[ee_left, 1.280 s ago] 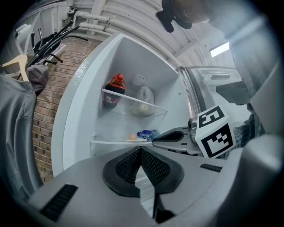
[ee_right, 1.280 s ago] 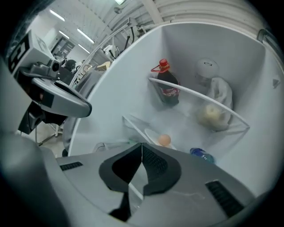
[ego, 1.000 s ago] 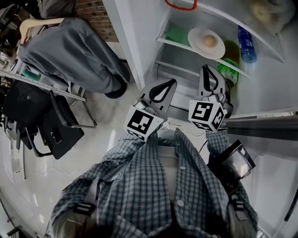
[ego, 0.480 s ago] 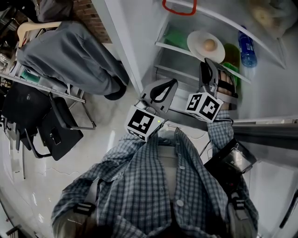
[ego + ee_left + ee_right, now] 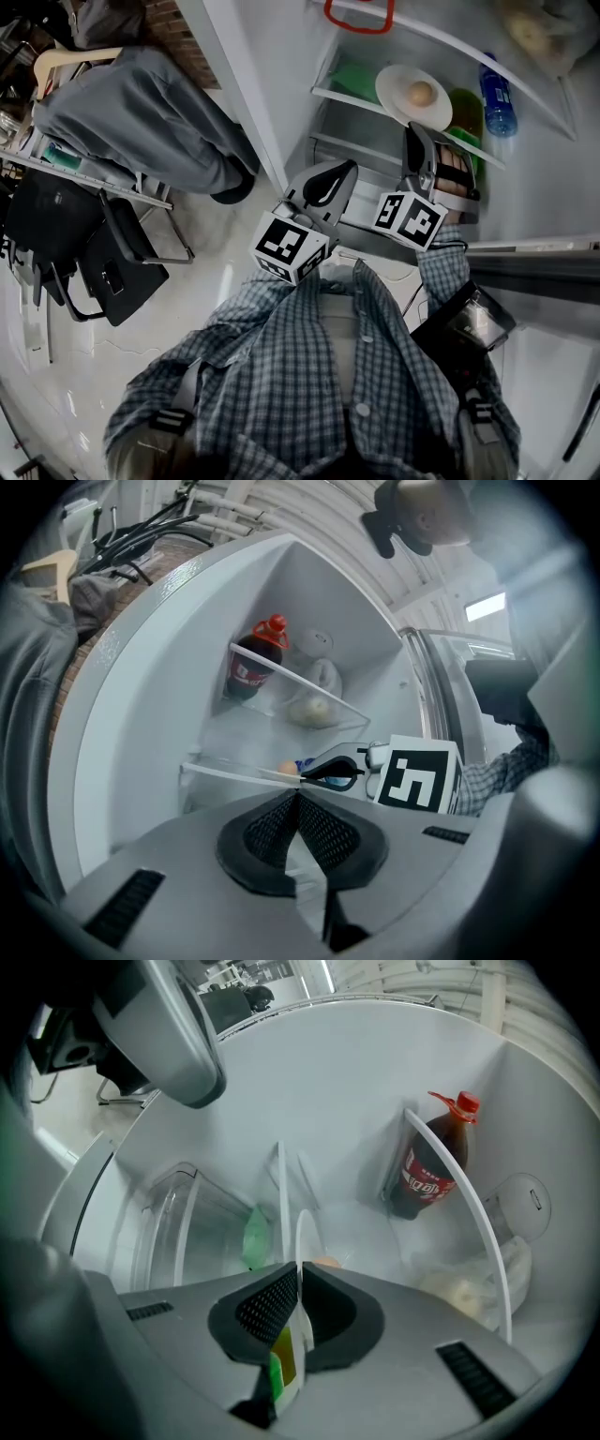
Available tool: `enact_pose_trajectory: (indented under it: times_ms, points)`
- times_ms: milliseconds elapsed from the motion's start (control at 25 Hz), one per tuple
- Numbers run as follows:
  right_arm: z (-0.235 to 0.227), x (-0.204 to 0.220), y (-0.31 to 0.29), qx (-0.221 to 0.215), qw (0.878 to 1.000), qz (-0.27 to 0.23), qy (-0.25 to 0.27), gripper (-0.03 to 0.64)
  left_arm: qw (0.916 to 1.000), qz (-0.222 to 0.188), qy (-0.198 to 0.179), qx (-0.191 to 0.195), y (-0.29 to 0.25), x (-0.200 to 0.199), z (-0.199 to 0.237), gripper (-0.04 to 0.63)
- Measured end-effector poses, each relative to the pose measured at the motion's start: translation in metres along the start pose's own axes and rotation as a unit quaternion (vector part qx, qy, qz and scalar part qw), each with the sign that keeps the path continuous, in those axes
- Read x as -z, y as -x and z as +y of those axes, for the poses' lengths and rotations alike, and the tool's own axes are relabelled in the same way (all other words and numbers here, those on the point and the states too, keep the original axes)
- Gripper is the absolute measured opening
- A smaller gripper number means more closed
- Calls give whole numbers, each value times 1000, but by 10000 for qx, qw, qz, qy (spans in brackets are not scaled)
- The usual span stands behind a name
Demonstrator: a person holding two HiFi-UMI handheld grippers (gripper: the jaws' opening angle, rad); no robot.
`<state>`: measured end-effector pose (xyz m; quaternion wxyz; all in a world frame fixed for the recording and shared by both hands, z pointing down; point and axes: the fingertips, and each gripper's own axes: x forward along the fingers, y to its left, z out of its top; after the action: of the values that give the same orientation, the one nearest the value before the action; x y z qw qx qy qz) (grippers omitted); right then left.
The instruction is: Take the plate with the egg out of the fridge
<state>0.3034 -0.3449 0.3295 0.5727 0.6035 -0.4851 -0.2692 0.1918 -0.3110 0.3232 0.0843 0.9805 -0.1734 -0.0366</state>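
Right gripper (image 5: pixel 298 1277): jaws just closing, pinching plate (image 5: pixel 397 82) rim to draw egg (image 5: pixel 422 92) out
Left gripper (image 5: pixel 298 797): clenched, empty; held aside

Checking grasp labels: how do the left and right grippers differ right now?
Left gripper is shut on nothing; right gripper has just been closing, its pads now on the plate rim. Left gripper hangs back; right gripper reaches further in, at the plate. Both point into the fridge.
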Motion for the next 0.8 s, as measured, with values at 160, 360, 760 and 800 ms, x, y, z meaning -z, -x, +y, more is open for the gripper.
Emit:
enact_pose_trajectory:
  times_ms: [160,360,760,800]
  points:
    - [-1,1,6,-2,10000,-14,-2,21,9986,-218,458,114,-4,-4,0,8]
    - [0,4,17,10,10000,-16,-15,21,9908,-655,1098,450,-14,-17,-6,8]
    - [-4,9,35,87,9998,-68,-173,21,9586,-511,2559,1141,-59,-22,-21,150]
    - [-4,9,36,93,9998,-75,-173,21,9546,-454,2722,1124,-64,-20,-20,152]
